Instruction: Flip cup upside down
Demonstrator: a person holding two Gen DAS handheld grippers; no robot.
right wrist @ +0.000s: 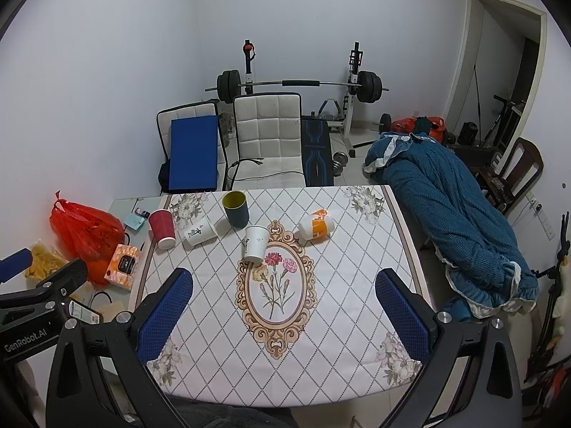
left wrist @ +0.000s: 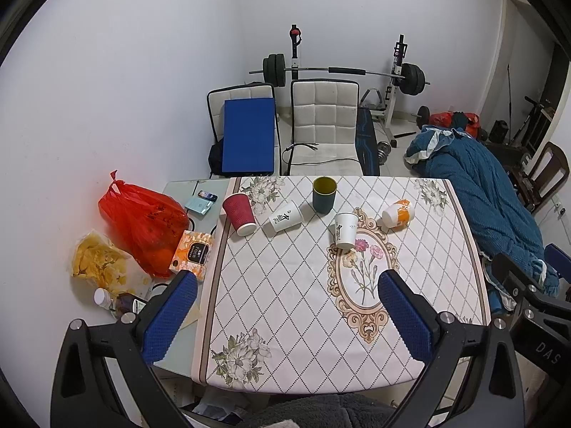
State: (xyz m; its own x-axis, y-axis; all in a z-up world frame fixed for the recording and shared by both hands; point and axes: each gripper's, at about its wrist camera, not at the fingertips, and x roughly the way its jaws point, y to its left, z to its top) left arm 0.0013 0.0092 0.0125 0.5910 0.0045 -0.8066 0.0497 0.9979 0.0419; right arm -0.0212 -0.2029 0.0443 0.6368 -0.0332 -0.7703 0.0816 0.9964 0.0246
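Several cups stand on the patterned tablecloth [left wrist: 285, 285]. A dark green cup [left wrist: 324, 194] [right wrist: 236, 208] stands upright, mouth up. A red paper cup [left wrist: 239, 214] [right wrist: 162, 228], a white cup with black writing [left wrist: 285, 217] [right wrist: 199, 232], another white cup [left wrist: 345, 230] [right wrist: 256, 243] and an orange-and-white cup [left wrist: 397, 213] [right wrist: 317, 228] stand mouth down. My left gripper [left wrist: 285, 317] is open and empty above the near table edge. My right gripper [right wrist: 283, 317] is open and empty, also well short of the cups.
A red plastic bag [left wrist: 142, 221], an orange tissue box [left wrist: 192, 251], a bag of chips [left wrist: 96, 256] and bottles [left wrist: 107, 299] crowd the table's left side. A blue blanket [right wrist: 456, 221] lies right of the table. Two white chairs [left wrist: 321, 121] and a barbell rack [left wrist: 342, 71] stand behind.
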